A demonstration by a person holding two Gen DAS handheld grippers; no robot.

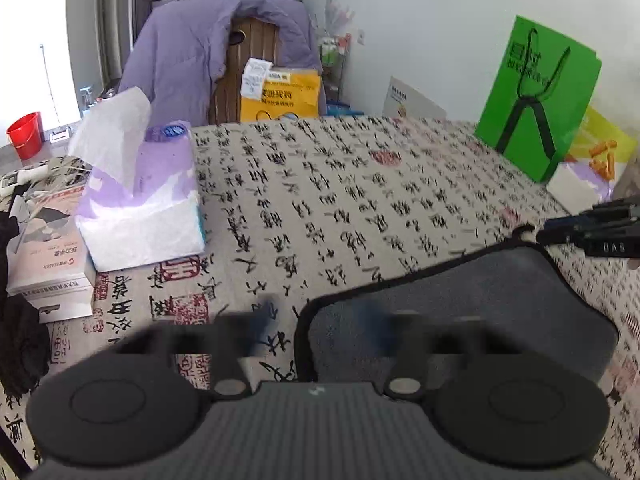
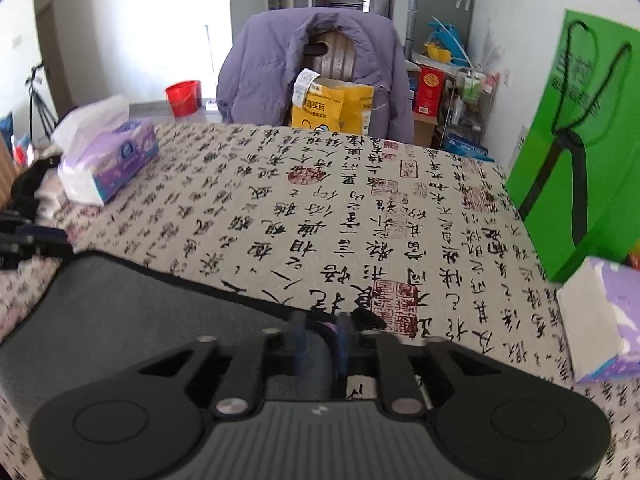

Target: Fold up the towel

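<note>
On the calligraphy-print surface point(image 1: 320, 200) lies a grey, black-edged towel point(image 1: 480, 304), folded flat.
Right gripper point(image 2: 320, 340) jaws pinch its corner; left gripper point(image 1: 320, 320) jaws spread wide over the towel's edge; only the right view shows the red box point(image 2: 429, 90).

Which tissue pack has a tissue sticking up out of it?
The purple tissue pack beside the stacked boxes; the other tissue pack, by the green bag, shows none.

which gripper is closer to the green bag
Right. The right gripper sits at the towel's corner nearer the green bag; the left gripper is at the towel's far side.
</note>
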